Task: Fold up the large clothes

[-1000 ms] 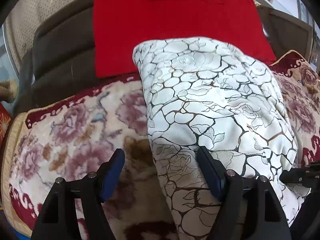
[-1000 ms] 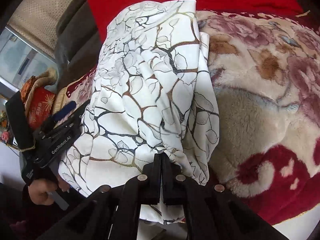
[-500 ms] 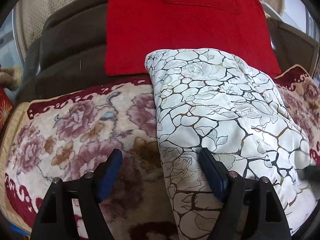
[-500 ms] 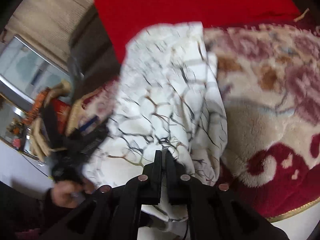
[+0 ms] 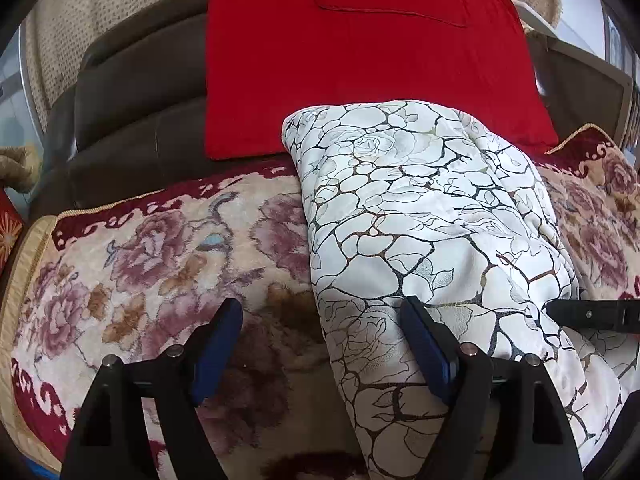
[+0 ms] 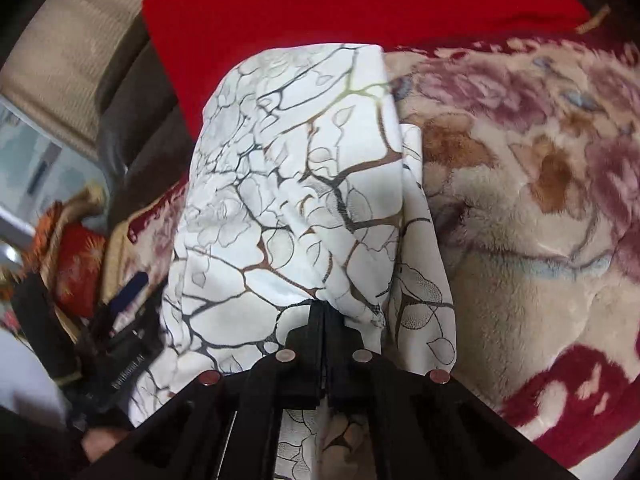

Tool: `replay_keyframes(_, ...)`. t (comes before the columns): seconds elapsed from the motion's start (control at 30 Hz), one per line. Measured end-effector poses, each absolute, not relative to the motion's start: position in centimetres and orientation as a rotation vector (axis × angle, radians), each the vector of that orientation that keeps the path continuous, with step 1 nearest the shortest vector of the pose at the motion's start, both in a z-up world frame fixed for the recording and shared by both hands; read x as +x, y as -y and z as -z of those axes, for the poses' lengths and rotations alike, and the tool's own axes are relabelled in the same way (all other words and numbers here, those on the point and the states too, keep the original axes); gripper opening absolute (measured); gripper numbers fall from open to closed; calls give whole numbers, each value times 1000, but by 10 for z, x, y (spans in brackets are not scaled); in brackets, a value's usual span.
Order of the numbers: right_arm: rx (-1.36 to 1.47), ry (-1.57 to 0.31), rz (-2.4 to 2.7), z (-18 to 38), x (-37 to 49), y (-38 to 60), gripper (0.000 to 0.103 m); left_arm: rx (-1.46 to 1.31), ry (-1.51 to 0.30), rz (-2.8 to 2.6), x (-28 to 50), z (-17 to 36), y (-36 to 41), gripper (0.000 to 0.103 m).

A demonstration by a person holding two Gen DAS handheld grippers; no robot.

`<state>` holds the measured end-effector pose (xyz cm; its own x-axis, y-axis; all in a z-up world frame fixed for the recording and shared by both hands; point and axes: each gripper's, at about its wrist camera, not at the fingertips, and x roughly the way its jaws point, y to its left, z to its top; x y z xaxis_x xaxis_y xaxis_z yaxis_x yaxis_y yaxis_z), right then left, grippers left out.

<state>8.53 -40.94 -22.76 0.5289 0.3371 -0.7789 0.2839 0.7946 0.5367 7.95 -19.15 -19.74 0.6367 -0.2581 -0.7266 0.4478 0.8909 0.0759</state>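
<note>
My right claw (image 6: 324, 320) pinching near edge of white garment (image 5: 420, 208); left claw (image 5: 320, 340) wide, empty. Garment narrowed lengthwise on blanket (image 5: 160, 260); crosswise fold left, I judge.

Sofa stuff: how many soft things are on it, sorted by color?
Red: 1, the cushion against the backrest.
White with dark crackle lines: 1, the garment, pinched by the right gripper.
Beige with purple flowers: 1, the blanket under it.
Total: 3.
The left gripper is open, one of its fingers over the garment.
</note>
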Motion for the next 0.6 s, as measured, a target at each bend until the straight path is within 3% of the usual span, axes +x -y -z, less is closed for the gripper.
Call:
replay_keyframes(0.33,684,-1006,-50,233,70,411,1,246,-781,390,82,197,187,89)
replay_keyframes(0.43,701,-1049,-102,216,76,416,6,252,-757,390,85,189,186,89)
replay_keyframes(0.6,742,-1004,-209,181,92,435,6,234,-660,366,93,173,182,89)
